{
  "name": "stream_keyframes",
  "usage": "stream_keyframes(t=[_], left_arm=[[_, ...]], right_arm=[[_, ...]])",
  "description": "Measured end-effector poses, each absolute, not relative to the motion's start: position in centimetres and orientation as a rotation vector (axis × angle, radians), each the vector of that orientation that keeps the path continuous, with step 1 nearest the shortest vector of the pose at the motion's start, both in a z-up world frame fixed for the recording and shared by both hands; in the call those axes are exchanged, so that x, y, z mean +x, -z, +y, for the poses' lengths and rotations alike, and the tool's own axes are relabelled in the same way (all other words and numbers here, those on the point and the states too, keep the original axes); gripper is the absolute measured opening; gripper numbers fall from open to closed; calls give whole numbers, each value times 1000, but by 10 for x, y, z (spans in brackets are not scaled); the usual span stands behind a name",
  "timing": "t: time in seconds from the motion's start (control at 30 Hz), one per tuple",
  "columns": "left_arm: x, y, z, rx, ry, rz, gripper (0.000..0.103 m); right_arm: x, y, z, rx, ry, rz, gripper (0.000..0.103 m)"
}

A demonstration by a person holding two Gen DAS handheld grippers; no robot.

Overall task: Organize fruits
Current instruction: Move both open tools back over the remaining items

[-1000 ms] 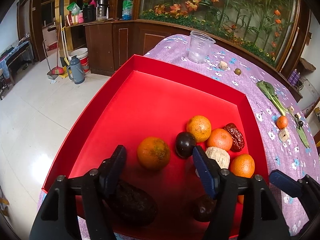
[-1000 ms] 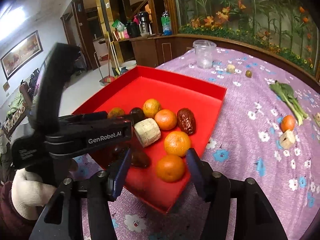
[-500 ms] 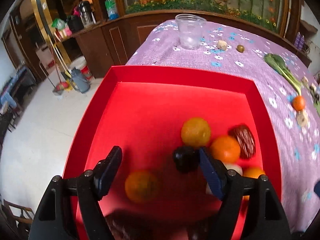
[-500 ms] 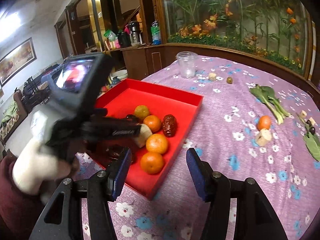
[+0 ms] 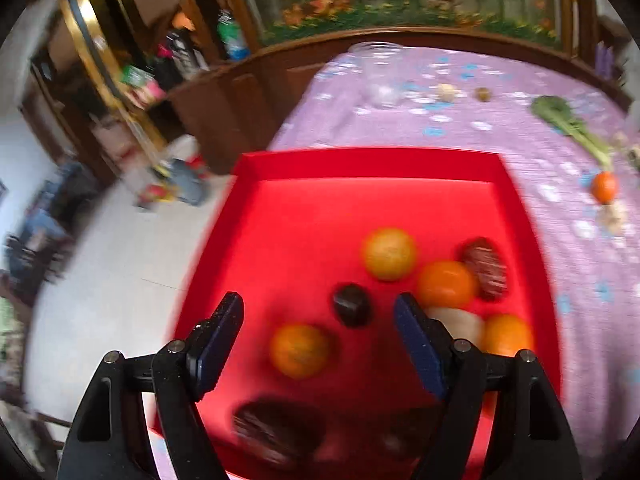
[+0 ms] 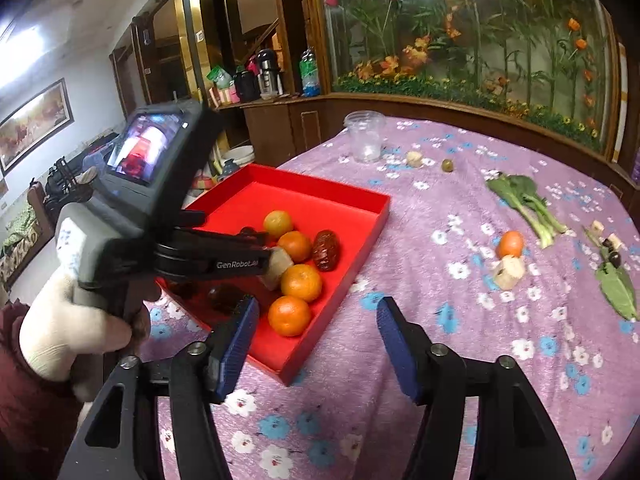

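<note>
A red tray (image 5: 360, 164) on the purple cloth holds several oranges, a dark round fruit (image 5: 352, 310), a red date (image 5: 486, 268), a pale chunk (image 5: 456, 320) and a dark wrinkled fruit (image 5: 276, 428) at its near edge. My left gripper (image 5: 319, 306) hovers open above the tray's near half, nothing between its pads. My right gripper (image 6: 317, 306) hangs over the tray's (image 6: 340, 196) near corner, jaws opening and empty, with an orange (image 6: 289, 315) lying in the tray below. Out on the cloth sits a lone small orange (image 6: 510, 244).
A gloved hand (image 6: 68, 320) holds the left gripper at the tray's left side. On the cloth lie a pale chunk (image 6: 508, 272), a leafy green (image 6: 520, 200), a clear plastic cup (image 6: 366, 142) and a small green fruit (image 6: 447, 165). Wooden cabinets ring the table's far edge.
Both grippers have drawn back and risen from the tray. The left one has rolled and the tray now looks square-on. Both pairs of jaws stand wider than before.
</note>
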State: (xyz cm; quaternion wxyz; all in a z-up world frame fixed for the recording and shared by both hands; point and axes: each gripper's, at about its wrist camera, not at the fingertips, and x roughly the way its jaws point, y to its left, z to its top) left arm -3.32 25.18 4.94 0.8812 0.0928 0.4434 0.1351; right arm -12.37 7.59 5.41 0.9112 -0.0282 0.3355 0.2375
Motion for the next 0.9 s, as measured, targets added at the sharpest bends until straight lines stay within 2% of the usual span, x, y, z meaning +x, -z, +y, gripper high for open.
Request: stream_keyframes(t=[0.13, 0.37, 0.6, 0.9], left_arm=[[-45, -65, 265, 134, -296, 878, 77], [-85, -111, 217, 105, -116, 742, 78], [-100, -118, 148, 132, -3, 733, 78], [-98, -117, 98, 203, 23, 754, 78]], right_arm=[[-124, -60, 56, -45, -450, 663, 75], [-110, -50, 13, 42, -367, 707, 76], [-120, -46, -23, 83, -330, 710, 76], [-125, -40, -76, 139, -275, 702, 77]])
